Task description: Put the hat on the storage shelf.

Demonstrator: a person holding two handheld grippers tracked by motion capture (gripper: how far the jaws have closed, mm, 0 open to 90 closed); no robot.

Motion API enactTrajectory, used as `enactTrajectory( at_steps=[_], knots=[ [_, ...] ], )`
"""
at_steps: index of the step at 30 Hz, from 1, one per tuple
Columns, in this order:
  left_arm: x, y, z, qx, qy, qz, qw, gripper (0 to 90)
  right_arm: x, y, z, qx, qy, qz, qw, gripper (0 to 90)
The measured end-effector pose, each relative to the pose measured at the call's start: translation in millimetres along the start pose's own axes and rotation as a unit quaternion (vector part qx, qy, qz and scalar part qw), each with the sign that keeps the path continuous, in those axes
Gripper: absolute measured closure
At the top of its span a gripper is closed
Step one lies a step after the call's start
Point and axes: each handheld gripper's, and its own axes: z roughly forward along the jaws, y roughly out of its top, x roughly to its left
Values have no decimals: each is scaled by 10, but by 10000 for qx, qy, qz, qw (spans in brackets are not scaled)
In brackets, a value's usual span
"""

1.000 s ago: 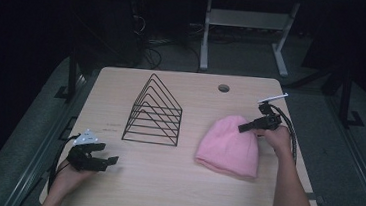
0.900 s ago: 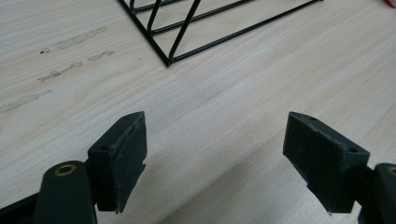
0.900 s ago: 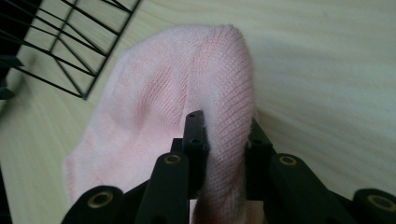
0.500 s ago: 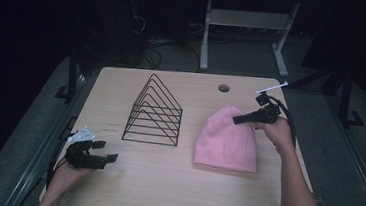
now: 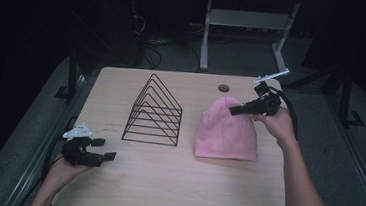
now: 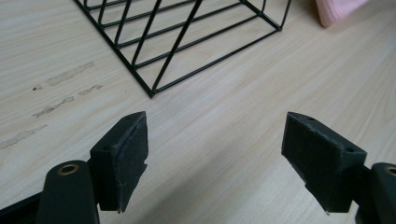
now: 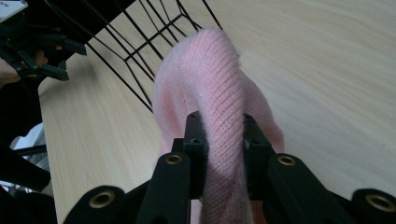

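Two grippers in play. My right gripper (image 5: 234, 110) has its jaws clamped on a fold of the pink knit hat (image 5: 226, 132) near the crown, pads pressing the wool from both sides in the right gripper view (image 7: 219, 140). The hat lies on the right half of the wooden table (image 5: 174, 182), its far end lifted, its near hem resting on the wood. Black wire rack (image 5: 154, 111) stands left of the hat, apart from it. My left gripper (image 5: 105, 149) sits at the near left edge, jaws wide, nothing between them (image 6: 215, 158)
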Motion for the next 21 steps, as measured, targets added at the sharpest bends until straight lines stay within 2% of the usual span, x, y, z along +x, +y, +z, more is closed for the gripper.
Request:
enactTrajectory(
  at_steps=[3,5,10,12,14,17,21],
  knots=[
    [26,12,-17,86,14,44,10000,230,62,69,-47,-44,-68,-100,9999,768],
    [37,18,-37,72,-8,13,10000,230,105,138,-86,-117,-120,-168,9997,769],
    [81,54,-109,67,19,156,9999,230,161,211,-114,-142,-128,-220,9996,770],
    [88,76,-131,49,-22,135,9999,230,190,259,-121,-123,-151,-271,9994,771],
    [93,101,-147,31,-110,124,9999,242,220,313,-135,-165,-106,-308,9993,771],
    [97,148,-172,80,-104,230,9996,243,266,393,-157,-227,-51,-358,9991,771],
    [109,214,-193,65,-213,215,9995,242,325,477,-170,-277,-14,-449,9986,771]
  ],
)
